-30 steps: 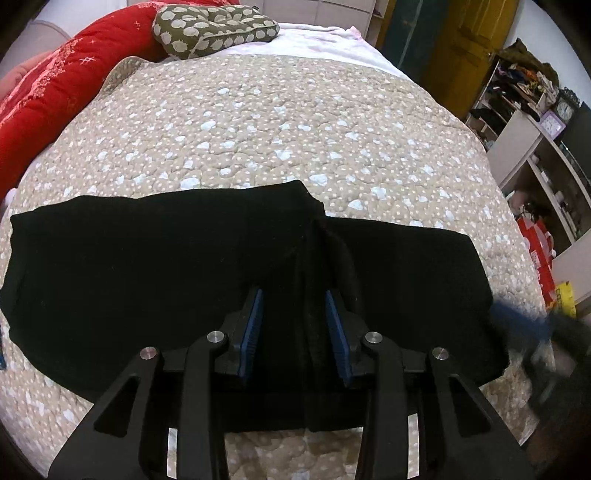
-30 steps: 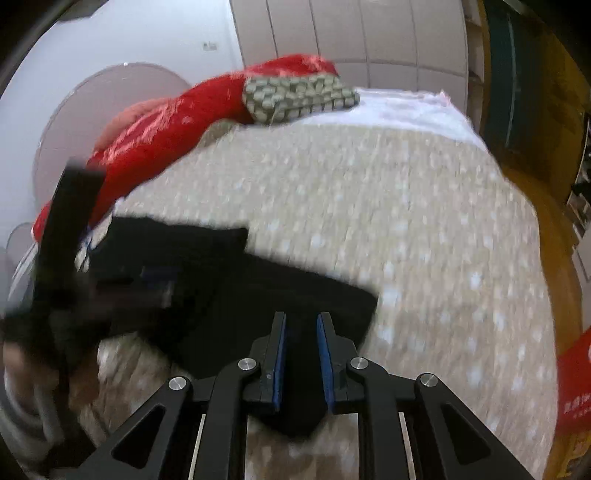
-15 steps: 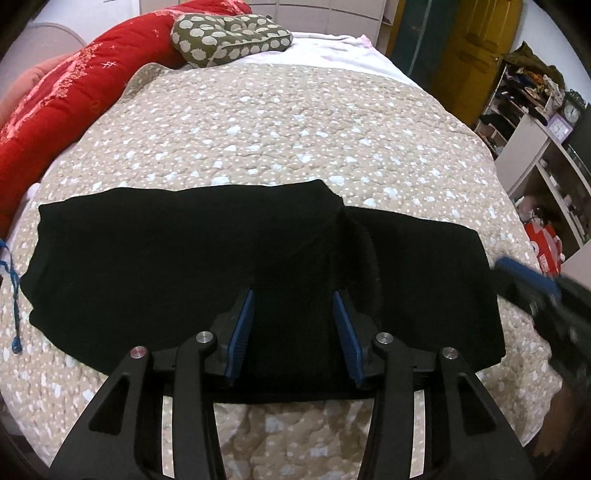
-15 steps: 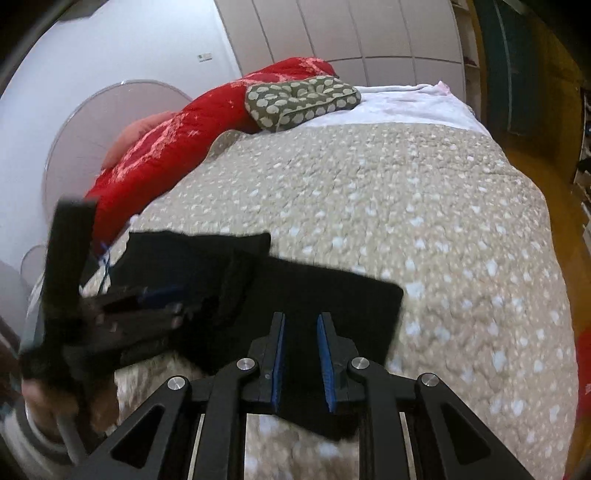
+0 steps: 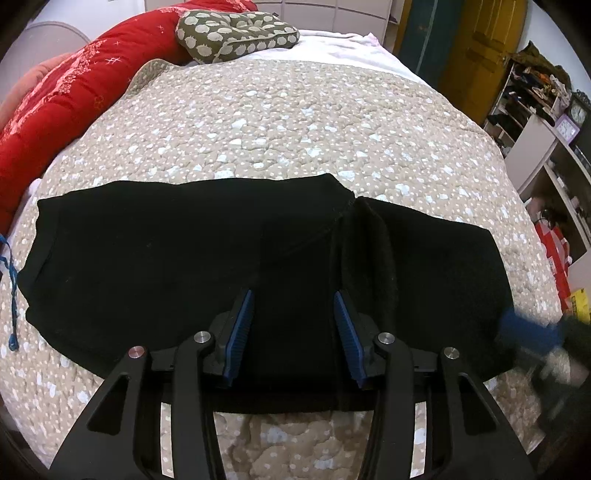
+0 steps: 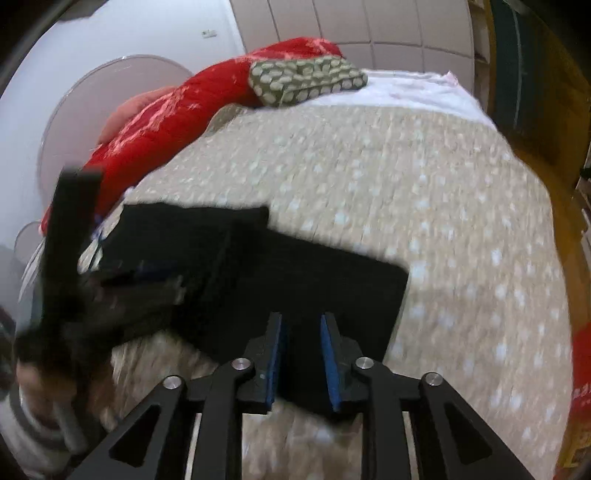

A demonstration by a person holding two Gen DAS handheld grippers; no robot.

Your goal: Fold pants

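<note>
Black pants [image 5: 166, 240] lie folded across a beige spotted bedspread [image 5: 295, 122], with a raised crease right of centre. My left gripper [image 5: 295, 314] hangs over their near edge. Its jaws are opening, and the blue pads stand apart with flat black cloth between them. In the right wrist view, which is blurred, my right gripper [image 6: 301, 332] is over the right end of the pants [image 6: 295, 266]. Its jaws are also opening, with cloth between the pads. Each gripper shows as a blur in the other's view: the right one [image 5: 532, 332] and the left one [image 6: 74, 258], held by a hand [image 6: 33, 387].
A red quilt [image 5: 66, 92] and a patterned cushion [image 5: 232, 33] lie at the head of the bed. Shelves [image 5: 546, 122] and a yellow door [image 5: 476, 48] stand off to the right. A blue cord [image 5: 13, 295] hangs at the left edge.
Both pairs of jaws have widened, the right pair only in the last half second. The cloth between the left pads now lies flatter. The right wrist view has gone blurred.
</note>
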